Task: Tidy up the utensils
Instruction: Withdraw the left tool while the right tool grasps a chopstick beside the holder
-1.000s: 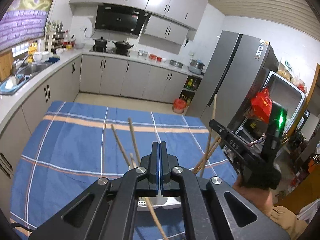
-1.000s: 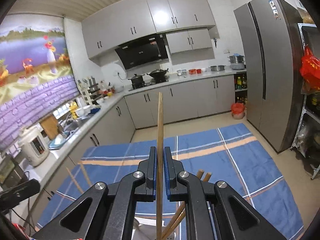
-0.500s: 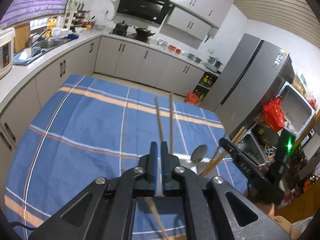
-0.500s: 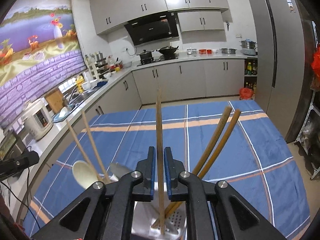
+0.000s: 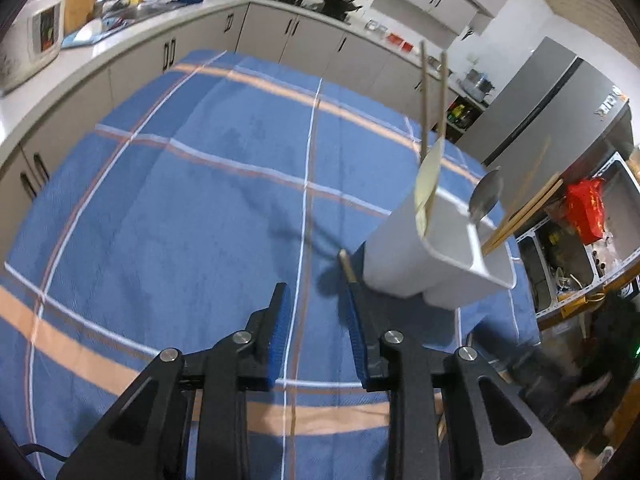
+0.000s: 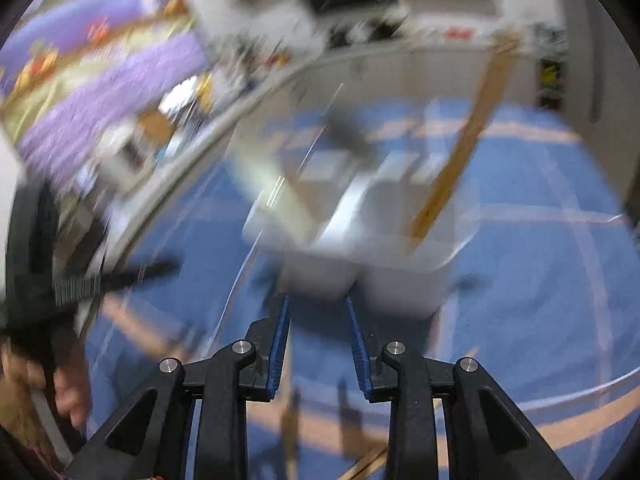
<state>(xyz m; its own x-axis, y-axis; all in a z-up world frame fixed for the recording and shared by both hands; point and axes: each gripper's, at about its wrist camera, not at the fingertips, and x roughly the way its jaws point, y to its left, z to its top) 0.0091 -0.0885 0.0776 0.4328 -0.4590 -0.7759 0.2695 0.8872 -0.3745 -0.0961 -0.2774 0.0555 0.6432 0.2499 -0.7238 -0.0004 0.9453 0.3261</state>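
Observation:
A white utensil holder [image 5: 424, 264] stands on the blue striped cloth [image 5: 192, 200]. It holds two upright chopsticks [image 5: 425, 92], a cream spoon [image 5: 425, 188], a metal spoon [image 5: 486, 196] and a slanted wooden pair [image 5: 524, 212]. My left gripper [image 5: 316, 304] is just left of the holder, its jaws opening with only cloth between them. A brown stick end [image 5: 346, 264] shows at its right fingertip. In the blurred right wrist view my right gripper [image 6: 317, 308] is low in front of the holder [image 6: 360, 248], its jaws opening and empty. Wooden chopsticks [image 6: 460, 156] lean in the holder.
A kitchen counter [image 5: 120, 36] with a rice cooker [image 5: 36, 36] runs along the left and back. A grey fridge [image 5: 560, 112] and a cluttered shelf stand to the right. A hand [image 6: 68, 392] with the other gripper shows at the left of the right wrist view.
Both grippers have dropped toward the table and tilted down. Both were shut on a stick and now stand open with nothing between the fingers.

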